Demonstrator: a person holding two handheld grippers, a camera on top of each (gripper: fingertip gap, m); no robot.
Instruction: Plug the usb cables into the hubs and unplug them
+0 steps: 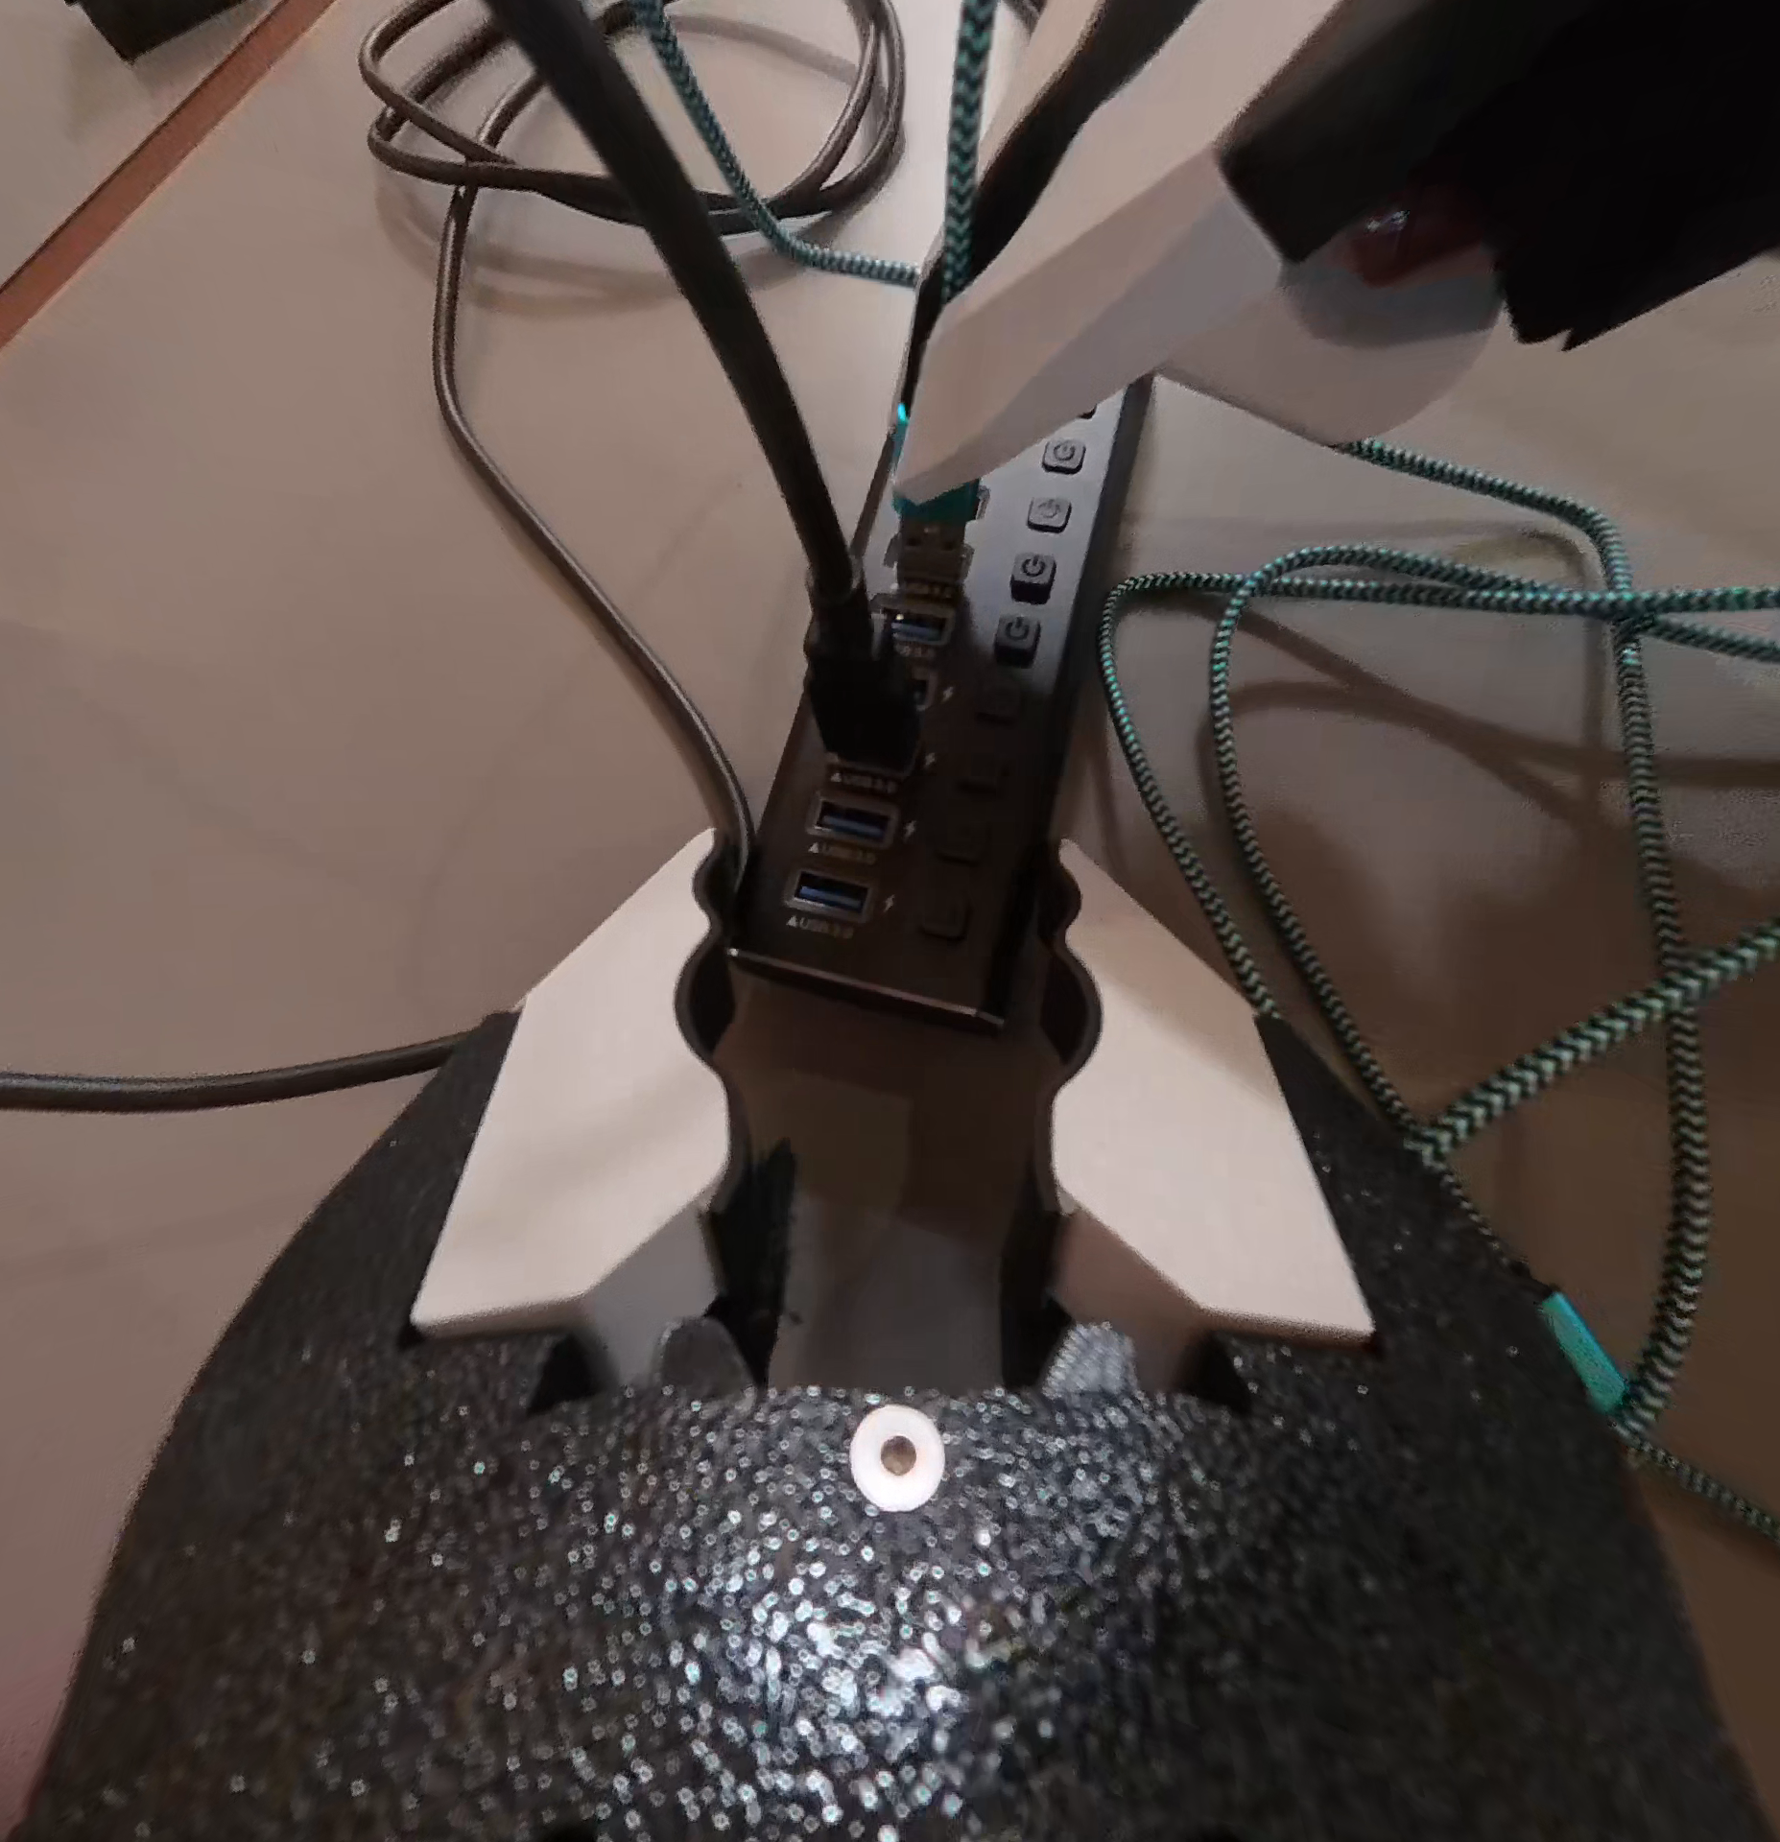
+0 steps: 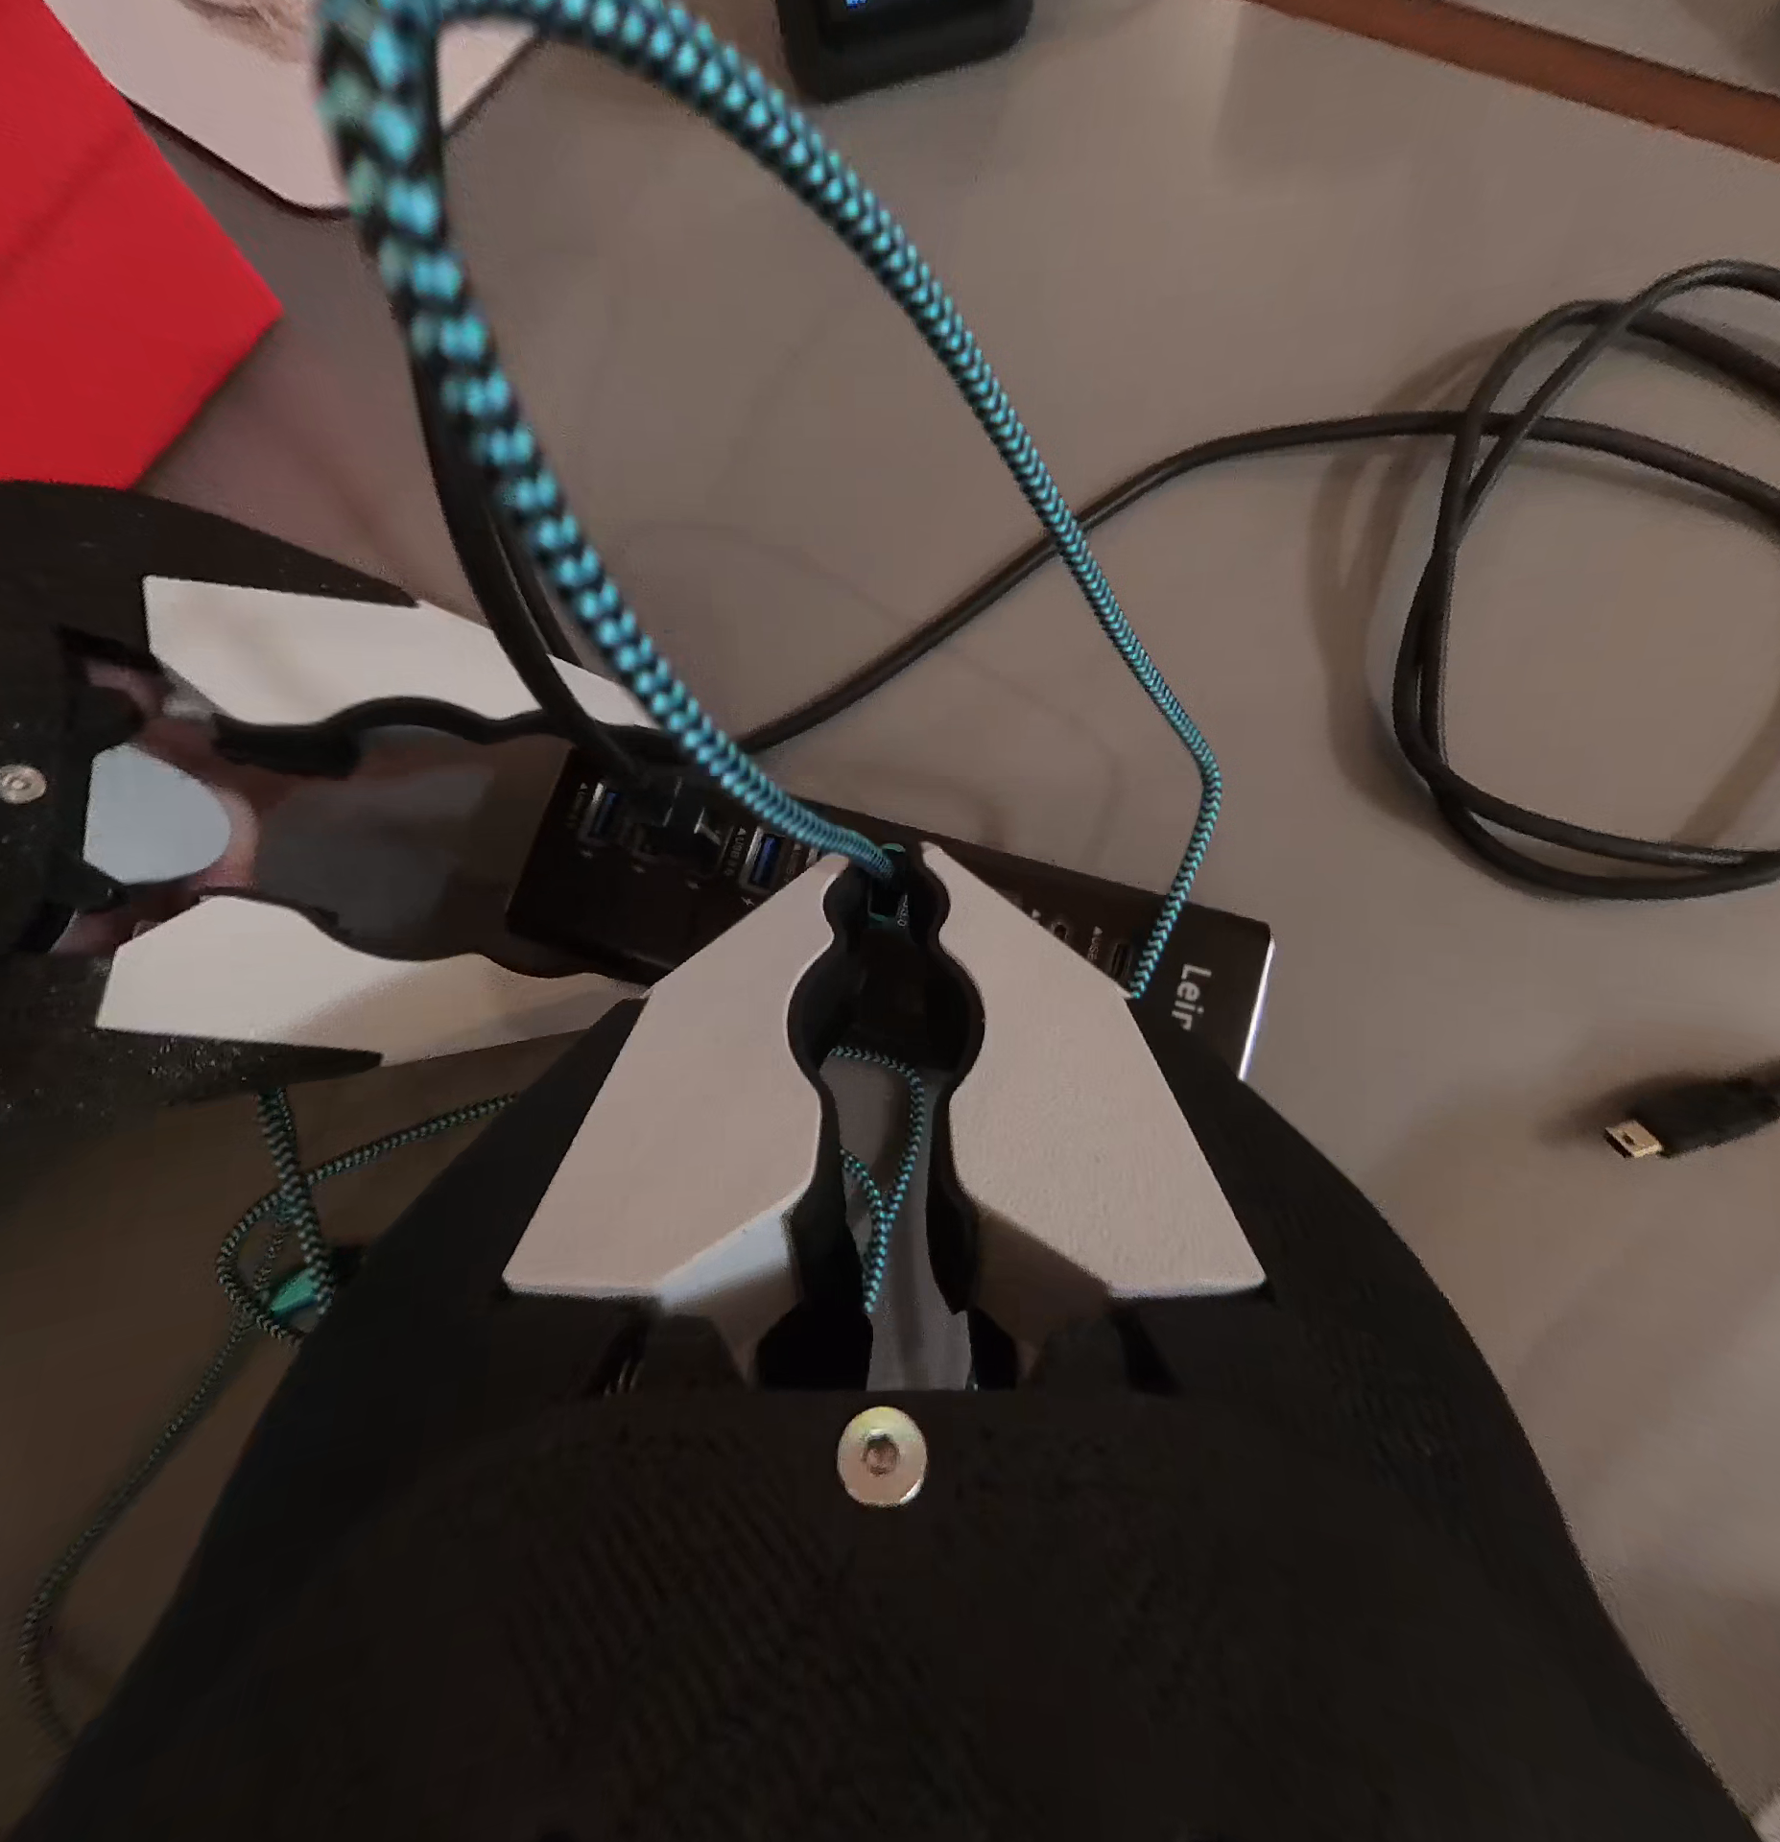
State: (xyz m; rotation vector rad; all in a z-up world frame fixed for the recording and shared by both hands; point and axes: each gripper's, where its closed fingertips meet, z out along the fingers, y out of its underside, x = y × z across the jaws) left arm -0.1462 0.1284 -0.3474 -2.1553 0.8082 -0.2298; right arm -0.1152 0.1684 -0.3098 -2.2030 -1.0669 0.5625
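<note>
A black USB hub (image 1: 975, 797) lies on the beige table, with a row of blue ports and a row of buttons. My left gripper (image 1: 886, 927) is shut on the hub's near end, one finger on each long side. A black cable plug (image 1: 856, 698) sits in one port. My right gripper (image 1: 915, 478) comes down from the upper right, shut on the teal plug (image 1: 935, 503) of a teal braided cable (image 2: 766, 399). The plug's metal end (image 1: 930, 553) shows just over a port farther along. In the right wrist view my right gripper (image 2: 886, 897) pinches that plug over the hub (image 2: 1215, 957), and my left gripper (image 2: 626, 867) is at the left.
A coiled black cable (image 2: 1563, 648) lies beyond the hub, with a loose small plug (image 2: 1663, 1126) to its right. Loops of teal braided cable (image 1: 1464, 797) lie beside the hub. A red object (image 2: 88, 249) and a black device (image 2: 905, 40) sit at the far edge.
</note>
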